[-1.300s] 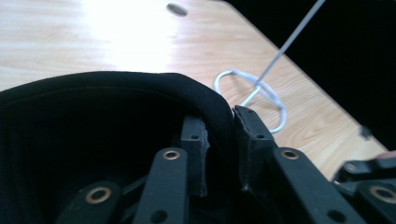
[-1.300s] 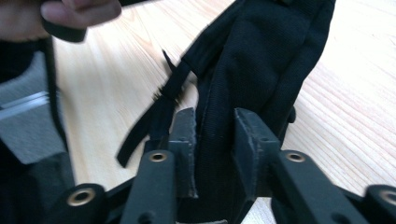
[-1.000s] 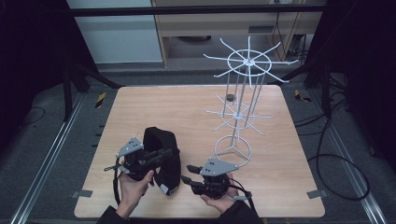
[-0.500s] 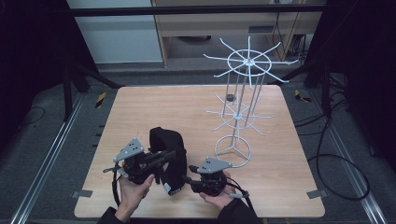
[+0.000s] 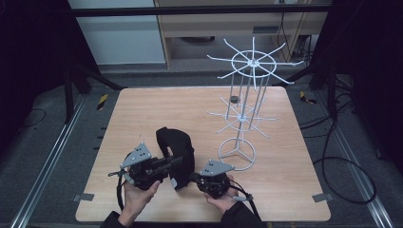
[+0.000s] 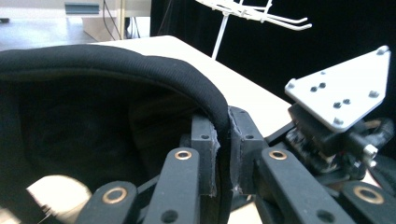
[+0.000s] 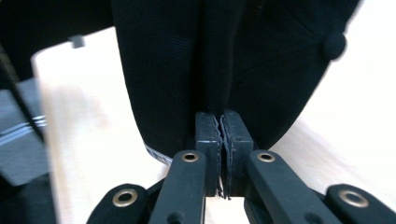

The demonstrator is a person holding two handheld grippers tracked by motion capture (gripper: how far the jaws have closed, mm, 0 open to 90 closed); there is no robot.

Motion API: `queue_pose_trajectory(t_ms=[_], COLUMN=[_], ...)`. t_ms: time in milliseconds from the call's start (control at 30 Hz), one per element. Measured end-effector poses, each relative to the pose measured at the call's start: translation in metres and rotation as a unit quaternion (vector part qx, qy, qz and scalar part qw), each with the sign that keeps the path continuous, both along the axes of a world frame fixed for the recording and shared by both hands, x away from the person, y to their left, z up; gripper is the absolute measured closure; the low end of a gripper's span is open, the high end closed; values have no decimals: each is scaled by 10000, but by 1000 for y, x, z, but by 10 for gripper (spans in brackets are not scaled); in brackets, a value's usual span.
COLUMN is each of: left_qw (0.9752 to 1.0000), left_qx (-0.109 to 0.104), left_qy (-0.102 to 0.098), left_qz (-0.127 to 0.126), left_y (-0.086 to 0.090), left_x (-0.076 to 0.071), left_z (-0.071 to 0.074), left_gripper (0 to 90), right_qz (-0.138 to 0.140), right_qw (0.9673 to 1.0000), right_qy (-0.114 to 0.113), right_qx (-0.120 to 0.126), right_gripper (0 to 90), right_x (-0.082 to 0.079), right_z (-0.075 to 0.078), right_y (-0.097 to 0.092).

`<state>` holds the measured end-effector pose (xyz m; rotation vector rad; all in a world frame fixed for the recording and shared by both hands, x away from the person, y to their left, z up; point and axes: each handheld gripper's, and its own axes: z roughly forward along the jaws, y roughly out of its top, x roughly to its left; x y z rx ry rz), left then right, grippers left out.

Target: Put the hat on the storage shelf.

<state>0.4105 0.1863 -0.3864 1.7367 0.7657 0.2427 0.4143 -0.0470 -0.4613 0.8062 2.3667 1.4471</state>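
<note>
I am working at a pale wooden table (image 5: 142, 114), seen from above, with a gripper in each hand near its front edge. On the left, my left gripper (image 5: 164, 164) points toward the middle of the table, and its jaws are closed tight on the padded rim of a black cap (image 5: 178, 147); the left gripper view shows that thick black edge (image 6: 140, 63) pinched between the two pads. The cap sits on the table between my two grippers, standing up in a dark arch. Just right of it, my right gripper (image 5: 194, 177) points left into the cap's lower edge. Its jaws have just been closing, and in the right gripper view they now pinch a fold of the black fabric (image 7: 215, 70) between nearly touching pads. Farther right and back stands a white wire rack (image 5: 244, 109), upright, with two tiers of spokes, well apart from the cap.
</note>
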Motion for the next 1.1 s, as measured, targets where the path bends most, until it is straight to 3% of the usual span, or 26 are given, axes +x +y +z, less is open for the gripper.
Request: queue_pose_trajectory(t_ms=[33,67,200,333,467,633,733,800,833,867,1100], left_qw=[10000,10000,10000,9998,9994,9983,9967,9939,9939,9914,9872], left_qx=[0,18,51,144,214,399,454,380,380,356,332], left_qy=[0,-9,31,162,187,161,151,152,152,132,56], left_qz=[0,-3,-3,50,194,401,656,1025,1025,1249,1557], left_y=[0,2,5,18,28,33,42,53,53,61,73], left_x=[0,0,-1,-8,-14,-16,-16,-14,-14,-13,-11], left_z=[0,-1,-6,-17,-20,-20,-18,-13,-13,-10,-3], left_gripper=[817,816,814,809,771,595,524,434,419,407,363], right_qz=[0,-198,-378,-292,-137,-63,-25,11,11,36,130], right_qw=[10000,9995,9969,9964,9969,9974,9980,9982,9982,9983,9981], right_qy=[0,-198,-462,-445,-452,-406,-351,-333,-333,-329,-359], right_qx=[0,-168,-506,-656,-636,-586,-532,-495,-495,-484,-475], right_gripper=[879,879,880,880,878,877,876,875,875,874,872], right_x=[0,0,-1,-3,-4,-5,-6,-6,-6,-6,-7], right_z=[0,3,8,5,5,4,3,2,2,1,1], right_y=[0,-4,-8,-5,0,5,8,11,11,13,21])
